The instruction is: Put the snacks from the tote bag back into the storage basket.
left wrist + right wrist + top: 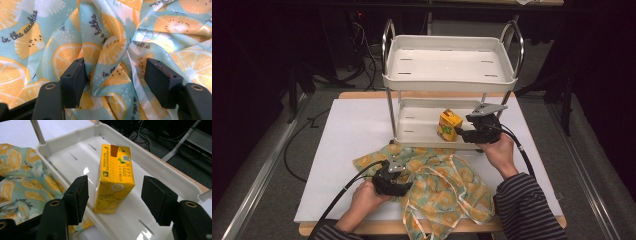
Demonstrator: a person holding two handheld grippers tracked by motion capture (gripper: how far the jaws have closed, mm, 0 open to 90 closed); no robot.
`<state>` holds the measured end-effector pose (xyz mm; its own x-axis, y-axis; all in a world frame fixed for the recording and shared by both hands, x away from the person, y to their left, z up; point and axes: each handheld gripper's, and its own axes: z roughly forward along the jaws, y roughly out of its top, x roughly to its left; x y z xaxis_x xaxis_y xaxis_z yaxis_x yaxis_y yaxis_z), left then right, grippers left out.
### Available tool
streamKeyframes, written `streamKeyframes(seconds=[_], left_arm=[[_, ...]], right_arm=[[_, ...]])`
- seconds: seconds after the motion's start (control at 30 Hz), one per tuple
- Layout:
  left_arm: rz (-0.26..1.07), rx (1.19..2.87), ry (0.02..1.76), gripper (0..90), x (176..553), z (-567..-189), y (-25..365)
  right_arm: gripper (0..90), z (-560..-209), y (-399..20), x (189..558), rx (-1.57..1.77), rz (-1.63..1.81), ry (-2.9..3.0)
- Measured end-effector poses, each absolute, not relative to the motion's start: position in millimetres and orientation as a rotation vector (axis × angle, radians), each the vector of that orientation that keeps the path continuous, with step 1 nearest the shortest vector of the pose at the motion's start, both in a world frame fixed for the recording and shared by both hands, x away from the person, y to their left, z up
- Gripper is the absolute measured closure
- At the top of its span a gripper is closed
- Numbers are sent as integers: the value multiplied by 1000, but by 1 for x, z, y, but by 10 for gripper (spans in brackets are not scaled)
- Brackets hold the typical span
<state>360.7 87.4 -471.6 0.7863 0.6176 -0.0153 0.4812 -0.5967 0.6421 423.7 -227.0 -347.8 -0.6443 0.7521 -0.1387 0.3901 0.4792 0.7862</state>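
left tool (pixel 113 80) spread, cloth (pixel 110 50) fold between jaws | right tool (pixel 115 200) spread around upright carton (pixel 115 177) on cart (pixel 422 131) lower tray

Cables (pixel 362 45) on floor behind white cart (pixel 449 75).

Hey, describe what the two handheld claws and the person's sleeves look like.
Both the left claw and right claw are black, each with blocky rectangular jaws, a grey three-cornered top plate and a trailing black cable. The sleeves are dark with thin light stripes.
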Motion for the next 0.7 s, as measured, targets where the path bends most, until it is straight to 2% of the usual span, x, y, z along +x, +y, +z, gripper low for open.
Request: streamKeyframes(seconds=[0.37, 0.7], left_arm=[[276, 2326, 812, 348, 361, -472, 87], [278, 2326, 812, 348, 360, -472, 87]], right_arm=[[395, -355, -233, 417, 975, 1032, 2275], [394, -347, -239, 407, 956, 1052, 2255]])
